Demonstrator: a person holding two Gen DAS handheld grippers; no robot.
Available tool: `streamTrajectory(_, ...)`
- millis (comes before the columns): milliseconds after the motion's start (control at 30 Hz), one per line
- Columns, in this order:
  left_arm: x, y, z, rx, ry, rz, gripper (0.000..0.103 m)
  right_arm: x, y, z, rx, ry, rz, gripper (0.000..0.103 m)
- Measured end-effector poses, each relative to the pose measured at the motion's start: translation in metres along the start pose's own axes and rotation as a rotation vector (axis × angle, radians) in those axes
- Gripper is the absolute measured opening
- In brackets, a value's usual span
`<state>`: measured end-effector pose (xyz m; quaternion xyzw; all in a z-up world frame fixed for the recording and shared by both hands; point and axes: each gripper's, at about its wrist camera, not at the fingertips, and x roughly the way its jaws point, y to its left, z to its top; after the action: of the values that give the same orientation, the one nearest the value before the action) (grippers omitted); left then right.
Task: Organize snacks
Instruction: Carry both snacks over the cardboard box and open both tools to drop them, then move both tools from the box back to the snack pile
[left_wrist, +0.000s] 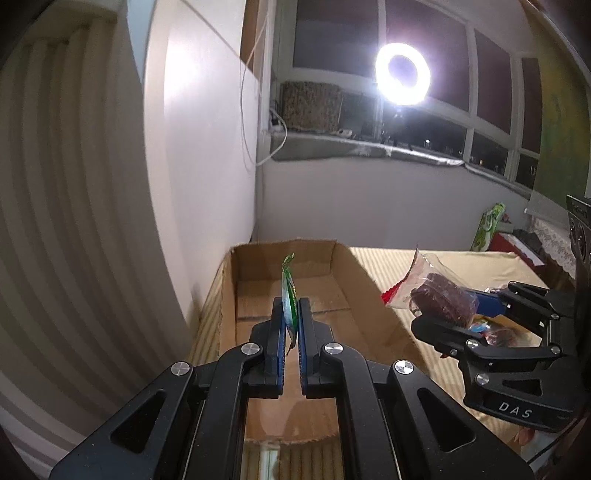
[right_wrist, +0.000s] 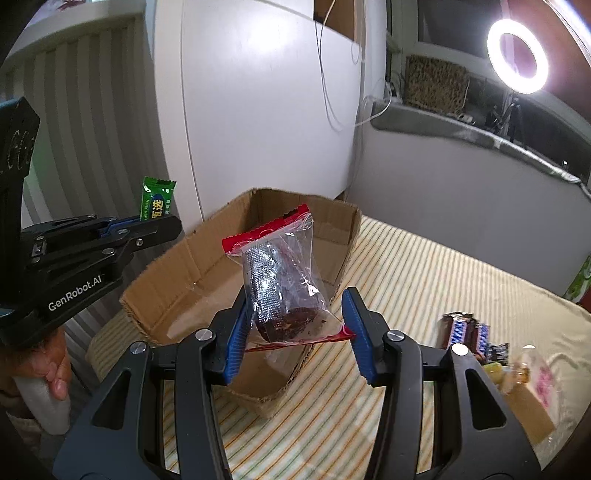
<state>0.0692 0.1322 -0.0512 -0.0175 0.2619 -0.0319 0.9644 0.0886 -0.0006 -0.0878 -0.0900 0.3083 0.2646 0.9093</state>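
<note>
My left gripper (left_wrist: 290, 314) is shut on a thin green snack packet (left_wrist: 289, 291), seen edge-on, held above the open cardboard box (left_wrist: 369, 295). In the right wrist view the same packet (right_wrist: 157, 199) sticks up from the left gripper (right_wrist: 159, 221). My right gripper (right_wrist: 295, 317) holds a clear bag with a red edge and a dark brown cake (right_wrist: 280, 280); the bag rests against the left finger, with a gap to the right finger. In the left wrist view that bag (left_wrist: 439, 291) sits in the right gripper (left_wrist: 454, 314), just right of the box.
The box (right_wrist: 207, 273) lies on a striped tablecloth (right_wrist: 406, 280) against a white wall. Several loose snacks, including Snickers bars (right_wrist: 465, 332), lie at the right. A ring light (left_wrist: 402, 74) shines by the window. A green bag (left_wrist: 489, 225) stands far right.
</note>
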Motion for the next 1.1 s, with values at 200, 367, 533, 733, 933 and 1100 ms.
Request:
streamTrajectory(200, 0.028, 0.008, -0.006, -0.012, 0.054, 0.013, 0.004, 0.030, -0.001, -0.004, 0.002, 0.035, 0.033, 0.051)
streamTrajectory(367, 0.043, 0.015, -0.012, -0.023, 0.088, 0.035, 0.005, 0.051, 0.007, -0.007, -0.033, 0.067, 0.047, 0.063)
streamTrajectory(533, 0.049, 0.022, -0.015, -0.041, 0.111, 0.047, 0.054, 0.051, 0.022, -0.011, -0.104, 0.067, 0.051, 0.078)
streamTrajectory(733, 0.033, 0.019, -0.014, -0.044, 0.076, 0.083, 0.064, 0.041, 0.037, -0.025, -0.148, 0.063, 0.041, 0.078)
streamTrajectory(933, 0.018, 0.020, -0.010, -0.045, 0.051, 0.094, 0.065, 0.042, 0.052, -0.025, -0.118, 0.055, 0.075, 0.078)
streamTrajectory(1100, 0.005, 0.028, -0.008, -0.057, 0.036, 0.108, 0.065, 0.042, 0.058, -0.020, -0.126, 0.049, 0.058, 0.078)
